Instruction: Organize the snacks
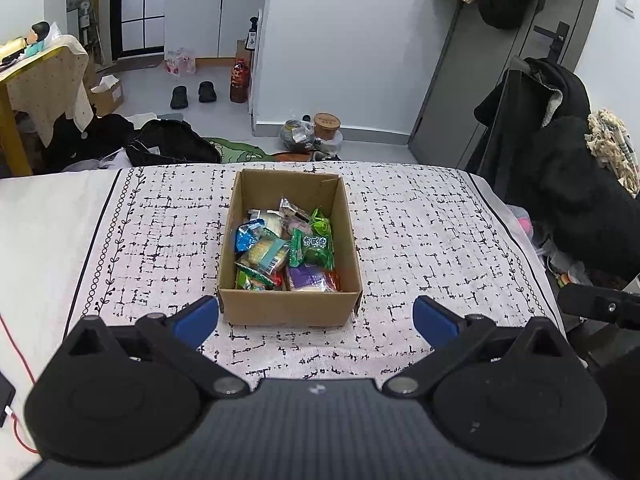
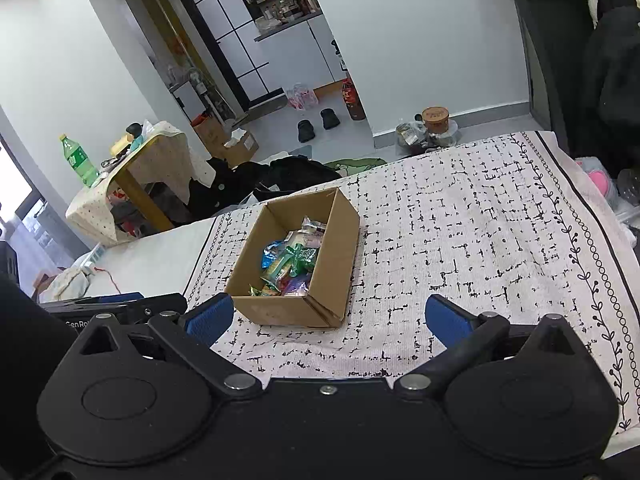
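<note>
**Both jaws open, box of snacks ahead**

Jaws on the left gripper [image 1: 316,318] stand wide apart and hold nothing; those on the right gripper [image 2: 329,316] likewise. The box [image 1: 290,306] sits on the patterned cloth [image 1: 420,232], open-topped, with the snacks [image 1: 286,250] heaped loosely inside.

Handling, as a judgement: packets are light, soft and crinkly, with slick film. Pinch one at a sealed edge rather than its middle, as contents may crush.

Seen from the left gripper, the box lies just beyond and between the fingertips. Seen from the right gripper, it lies ahead, toward the left finger [image 2: 210,316].
</note>
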### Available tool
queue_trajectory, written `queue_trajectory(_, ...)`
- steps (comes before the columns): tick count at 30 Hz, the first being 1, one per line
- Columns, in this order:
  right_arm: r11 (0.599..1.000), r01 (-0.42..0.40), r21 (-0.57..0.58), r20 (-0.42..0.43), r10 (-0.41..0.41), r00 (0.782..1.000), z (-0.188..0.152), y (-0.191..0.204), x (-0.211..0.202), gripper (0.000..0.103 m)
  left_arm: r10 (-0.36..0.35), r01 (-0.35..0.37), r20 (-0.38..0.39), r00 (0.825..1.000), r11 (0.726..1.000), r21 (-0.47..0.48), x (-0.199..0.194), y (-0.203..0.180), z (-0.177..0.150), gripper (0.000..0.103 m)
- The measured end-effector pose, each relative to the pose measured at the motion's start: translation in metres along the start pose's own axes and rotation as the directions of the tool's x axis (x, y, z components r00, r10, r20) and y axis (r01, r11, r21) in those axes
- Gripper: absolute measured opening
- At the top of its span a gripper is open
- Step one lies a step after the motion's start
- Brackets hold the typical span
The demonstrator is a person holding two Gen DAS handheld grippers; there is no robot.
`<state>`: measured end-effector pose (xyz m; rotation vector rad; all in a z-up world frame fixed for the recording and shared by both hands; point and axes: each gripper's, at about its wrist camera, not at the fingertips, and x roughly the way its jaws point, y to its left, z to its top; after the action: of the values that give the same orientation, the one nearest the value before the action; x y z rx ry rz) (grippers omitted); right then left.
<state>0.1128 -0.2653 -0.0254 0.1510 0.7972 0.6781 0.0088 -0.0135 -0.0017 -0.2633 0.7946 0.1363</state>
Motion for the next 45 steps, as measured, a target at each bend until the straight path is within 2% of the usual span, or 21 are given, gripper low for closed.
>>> queue_trajectory(45,1.000,0.003,-0.003,0.007,-0.003,1.000,0.0016,0.0044,0.0008,0.103,-0.006,0.006,0.004,1.000,1.000,-0.002,0.0003,0.0033,-0.0018,0.103)
